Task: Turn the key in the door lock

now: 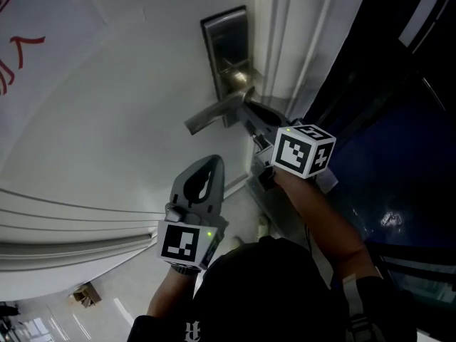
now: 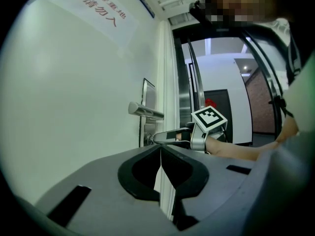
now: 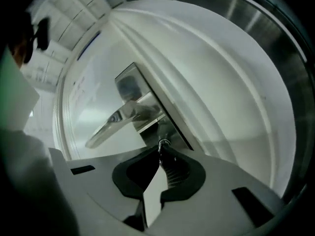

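A steel lock plate with a lever handle is set in the white door. My right gripper reaches in just under the handle. In the right gripper view its jaws are shut on the small key, which sits in the lock below the handle. My left gripper hangs lower and left of the lock, shut and holding nothing. From the left gripper view I see the right gripper at the key, under the handle.
The white door frame runs just right of the lock. A dark glass panel lies further right. A paper notice with red writing is stuck high on the door. The person's right forearm stretches toward the lock.
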Demonstrator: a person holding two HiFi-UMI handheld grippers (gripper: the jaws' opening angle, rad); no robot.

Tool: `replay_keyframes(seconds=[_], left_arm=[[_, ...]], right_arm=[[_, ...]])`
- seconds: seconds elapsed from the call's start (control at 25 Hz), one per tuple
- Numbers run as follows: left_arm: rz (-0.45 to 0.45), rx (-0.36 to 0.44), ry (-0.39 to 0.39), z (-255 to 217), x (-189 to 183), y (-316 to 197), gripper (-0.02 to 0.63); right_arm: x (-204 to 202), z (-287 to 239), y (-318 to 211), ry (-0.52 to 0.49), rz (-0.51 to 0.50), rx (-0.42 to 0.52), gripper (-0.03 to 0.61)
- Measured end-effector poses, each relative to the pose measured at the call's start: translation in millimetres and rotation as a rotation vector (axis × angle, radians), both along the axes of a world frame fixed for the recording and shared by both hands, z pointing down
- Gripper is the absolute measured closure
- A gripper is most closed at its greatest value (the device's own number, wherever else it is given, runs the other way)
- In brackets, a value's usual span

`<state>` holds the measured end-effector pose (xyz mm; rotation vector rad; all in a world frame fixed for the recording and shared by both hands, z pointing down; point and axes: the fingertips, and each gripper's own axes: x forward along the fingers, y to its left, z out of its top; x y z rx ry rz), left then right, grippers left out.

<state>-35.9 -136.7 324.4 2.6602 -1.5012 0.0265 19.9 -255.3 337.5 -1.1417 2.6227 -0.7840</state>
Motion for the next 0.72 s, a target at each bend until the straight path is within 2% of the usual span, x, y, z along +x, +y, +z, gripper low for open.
replay_keyframes(seconds=[0.2,0.36,0.48,0.52,0.6,0.64,0.72], left_arm=[[0.006,0.003,0.006,-2,1,2,0.606],[0.013,0.012,0.010,-4,4,3,0.606],[0.011,0.005,0.011,-4,3,6,0.606],[0.010,0.004,0.011,-4,3,7,0.606],[0.008,0.007,0.010,-4,2,6,0.606],[0.009,0.009,0.009,-4,3,6,0.606],[0.013,0.012,0.014,-4,4,6,0.606]], right_arm=[[2,-1,-2,-0.308,-0.073,-0.186,0.554],[5,4,-5,-0.459,-0.109,-0.289,0.551],[3,1,-1,-0.518,-0.153,-0.284,0.548],[4,-1,1,-0.493,-0.159,-0.253,0.546],[9,-9,10,-0.359,-0.154,-0.141,0.535],[13,-13,14,-0.252,-0.144,-0.062,0.525],[19,-17,22,0.052,-0.110,0.138,0.514]])
